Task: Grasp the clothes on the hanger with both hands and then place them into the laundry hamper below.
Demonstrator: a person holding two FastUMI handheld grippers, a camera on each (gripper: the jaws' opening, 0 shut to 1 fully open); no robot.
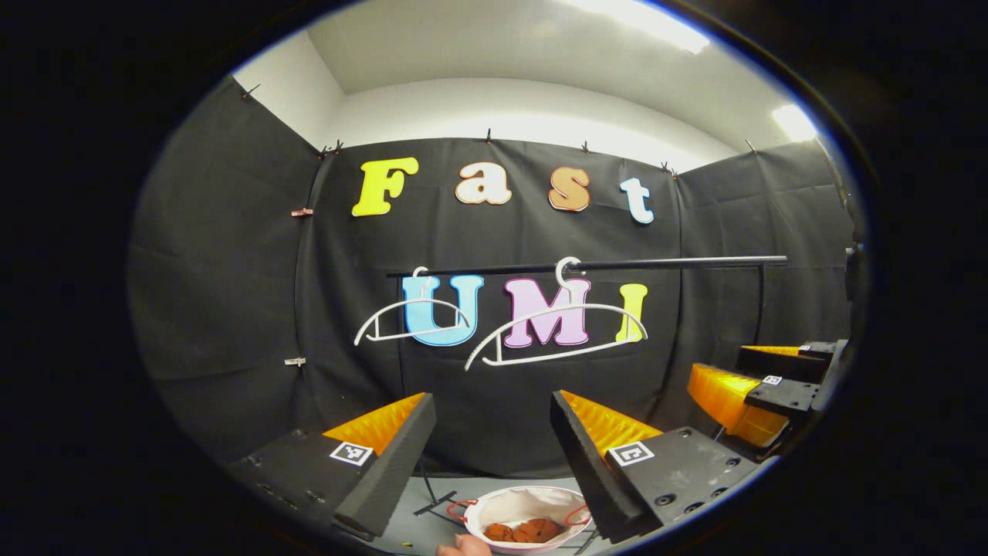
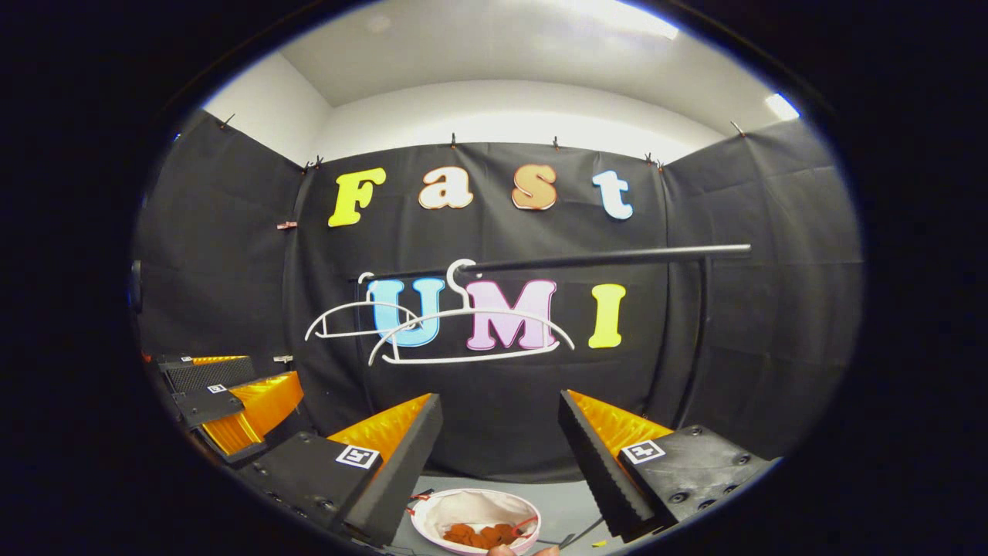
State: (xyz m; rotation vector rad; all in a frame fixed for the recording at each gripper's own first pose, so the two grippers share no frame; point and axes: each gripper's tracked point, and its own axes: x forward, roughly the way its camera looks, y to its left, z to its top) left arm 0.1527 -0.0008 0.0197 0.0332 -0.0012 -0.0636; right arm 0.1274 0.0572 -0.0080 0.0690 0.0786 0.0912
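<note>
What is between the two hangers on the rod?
Nothing: the rod is bare between the hangers in the left gripper view.

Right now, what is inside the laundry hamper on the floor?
Inside the laundry hamper lies a crumpled brown-orange garment on its pale lining. What is under the garment is covered. The two white hangers on the rail above hang bare.

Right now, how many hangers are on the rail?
2, both bare, no clothes on them. One white hanger hangs near the rail's left end; a second white hanger hangs beside it, toward the middle. None seems hidden.
</note>
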